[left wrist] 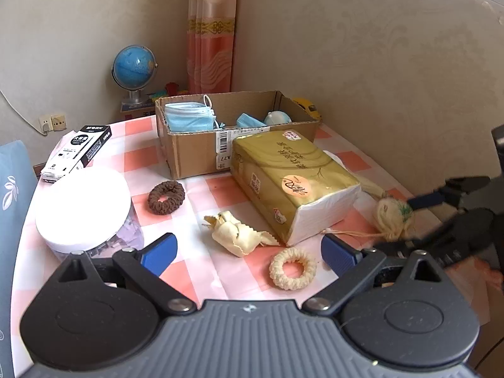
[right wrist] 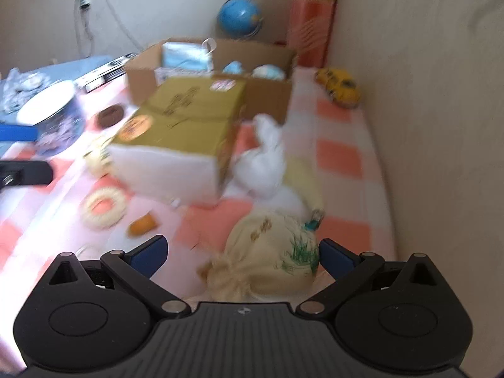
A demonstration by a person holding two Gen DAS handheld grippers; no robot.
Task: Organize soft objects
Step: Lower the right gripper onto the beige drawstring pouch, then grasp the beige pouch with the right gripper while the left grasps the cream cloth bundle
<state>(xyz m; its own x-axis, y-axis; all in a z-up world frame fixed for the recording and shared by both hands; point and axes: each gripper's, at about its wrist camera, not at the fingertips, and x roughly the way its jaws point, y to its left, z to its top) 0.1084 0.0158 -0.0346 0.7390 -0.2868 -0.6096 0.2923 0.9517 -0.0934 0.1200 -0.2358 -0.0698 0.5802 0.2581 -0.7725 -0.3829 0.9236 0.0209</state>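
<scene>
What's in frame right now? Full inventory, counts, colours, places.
cardboard box: 1, brown, open, far middle of table
face masks: several, light blue, inside the box
tissue pack: 1, gold wrap, white end, in front of the box
scrunchies: 2, brown left of the pack, cream near edge
crumpled cloth: 1, pale yellow, between the scrunchies
drawstring pouch: 1, cream with green print, between the right fingers
white cloth: 1, right of the pack
jar: 1, clear, white lid, left
black-and-white carton: 1, far left
toy car: 1, yellow, by the wall
globe: 1, blue, behind the table
tablecloth: pink-and-white check
left gripper: open, empty
right gripper: open around the pouch
</scene>
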